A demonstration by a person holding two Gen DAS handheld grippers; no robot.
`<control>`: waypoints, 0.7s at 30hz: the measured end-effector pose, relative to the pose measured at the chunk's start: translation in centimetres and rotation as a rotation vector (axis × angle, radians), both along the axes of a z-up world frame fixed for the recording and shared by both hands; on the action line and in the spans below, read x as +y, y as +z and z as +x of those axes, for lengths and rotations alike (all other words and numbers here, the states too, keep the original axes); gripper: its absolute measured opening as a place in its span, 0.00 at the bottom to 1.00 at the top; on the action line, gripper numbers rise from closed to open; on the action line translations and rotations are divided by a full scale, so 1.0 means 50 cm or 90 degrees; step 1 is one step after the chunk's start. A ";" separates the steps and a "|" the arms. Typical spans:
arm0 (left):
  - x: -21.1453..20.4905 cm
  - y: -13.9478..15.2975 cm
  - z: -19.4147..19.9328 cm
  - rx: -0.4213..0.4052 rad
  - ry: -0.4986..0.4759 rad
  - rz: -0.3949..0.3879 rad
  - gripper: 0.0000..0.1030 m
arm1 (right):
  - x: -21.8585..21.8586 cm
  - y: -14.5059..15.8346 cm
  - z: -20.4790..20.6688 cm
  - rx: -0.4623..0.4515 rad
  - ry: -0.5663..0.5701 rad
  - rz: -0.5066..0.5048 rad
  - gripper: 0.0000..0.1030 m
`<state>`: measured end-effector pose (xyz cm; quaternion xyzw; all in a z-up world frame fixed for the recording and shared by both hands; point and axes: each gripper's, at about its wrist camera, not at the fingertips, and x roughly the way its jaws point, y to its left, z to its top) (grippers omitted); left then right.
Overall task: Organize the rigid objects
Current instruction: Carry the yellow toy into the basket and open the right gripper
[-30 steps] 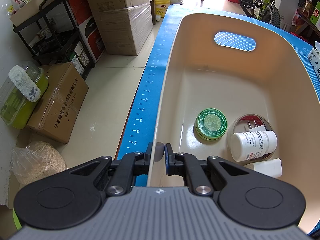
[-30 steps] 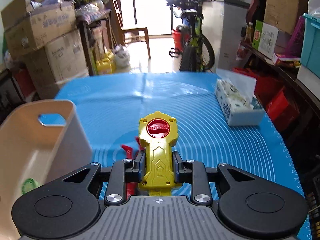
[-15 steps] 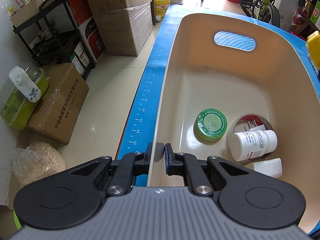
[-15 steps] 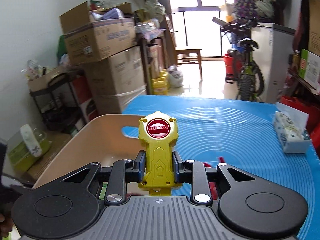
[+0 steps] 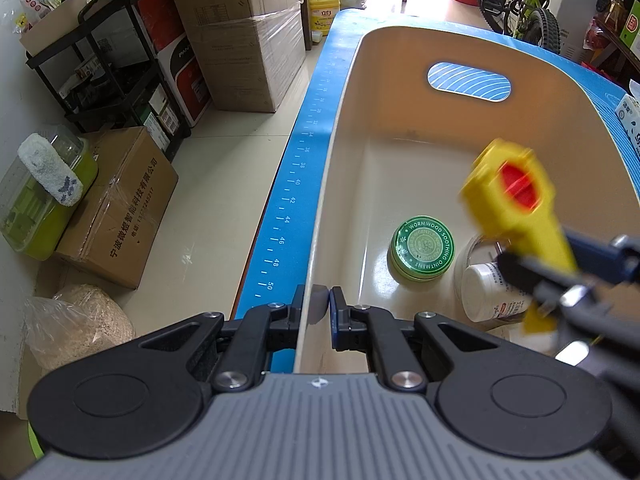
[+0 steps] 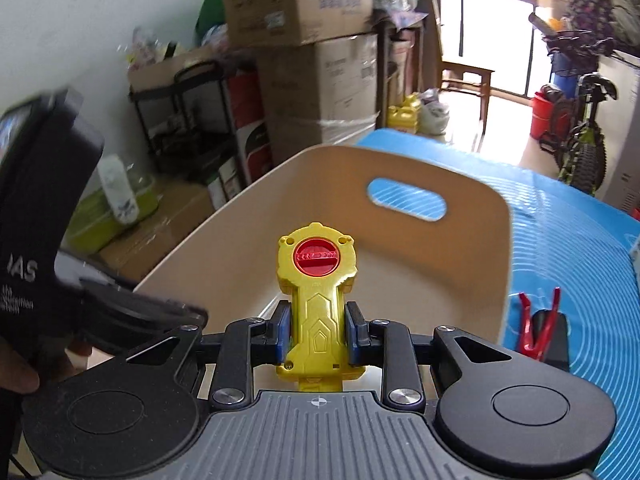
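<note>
My right gripper (image 6: 316, 332) is shut on a yellow toy launcher (image 6: 316, 280) with a red dial, gripping its handle. In the left wrist view the launcher (image 5: 516, 200) hangs blurred over the right side of the beige bin (image 5: 332, 152), and the right gripper (image 5: 560, 268) comes in from the right edge. My left gripper (image 5: 318, 300) is shut on the bin's near left wall, with the rim between its pads. On the bin floor lie a green ointment tin (image 5: 422, 248) and a white bottle (image 5: 492, 292) resting on a clear round container.
The bin (image 6: 440, 168) stands on a blue mat (image 6: 560, 240) at the table's left edge. A red clip on a black block (image 6: 536, 328) sits right of the bin. A tissue pack (image 5: 630, 120) lies further right. Boxes and a black rack stand on the floor to the left.
The right gripper has swung left with the yellow launcher, from over the open mat to above the bin, and rolled. The left gripper has held still on the bin wall.
</note>
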<state>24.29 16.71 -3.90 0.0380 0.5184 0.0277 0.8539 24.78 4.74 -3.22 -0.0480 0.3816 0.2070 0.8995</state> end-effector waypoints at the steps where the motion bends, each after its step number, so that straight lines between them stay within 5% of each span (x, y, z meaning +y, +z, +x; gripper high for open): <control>1: 0.001 0.000 0.000 0.000 0.000 0.000 0.12 | 0.010 -0.006 -0.001 0.008 0.006 -0.013 0.35; 5: 0.000 -0.001 0.001 0.000 -0.001 0.002 0.12 | 0.026 -0.028 0.009 0.060 0.018 -0.040 0.35; 13: -0.003 -0.003 0.001 0.001 0.000 0.005 0.12 | 0.034 -0.029 0.010 0.064 0.021 -0.061 0.36; 21: -0.001 -0.002 0.002 0.001 0.000 0.003 0.12 | -0.013 -0.012 0.016 0.064 -0.009 -0.020 0.53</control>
